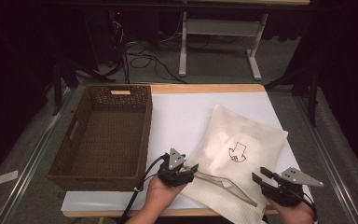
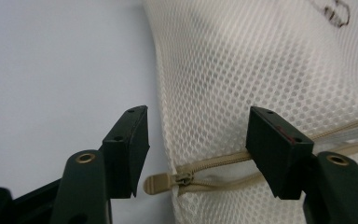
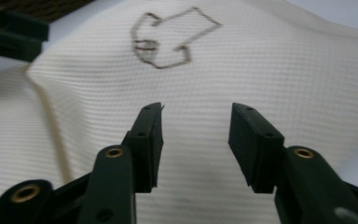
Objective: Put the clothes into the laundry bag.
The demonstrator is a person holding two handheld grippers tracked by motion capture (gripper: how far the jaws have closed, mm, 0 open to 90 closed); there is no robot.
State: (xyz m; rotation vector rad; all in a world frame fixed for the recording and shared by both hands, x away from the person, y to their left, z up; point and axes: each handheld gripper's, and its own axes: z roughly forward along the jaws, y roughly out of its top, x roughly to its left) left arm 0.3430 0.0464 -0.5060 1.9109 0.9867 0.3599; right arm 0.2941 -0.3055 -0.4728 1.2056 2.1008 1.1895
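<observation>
Mesh bag (image 2: 270, 70), left gripper (image 2: 198, 149) open, holding nothing

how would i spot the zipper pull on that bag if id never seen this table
Start at the white mesh bag right of the brown basket. Follow its tan zipper to the left gripper. The zipper pull is the small tan tab overhanging the bag's edge.

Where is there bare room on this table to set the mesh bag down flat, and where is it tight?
Free: the white sheet between the wicker basket and the mesh bag, and the strip behind the bag up to the wooden edge. The basket's floor is bare too. Crowded: the near edge, where the left gripper, the zipper and the right gripper sit close.
</observation>
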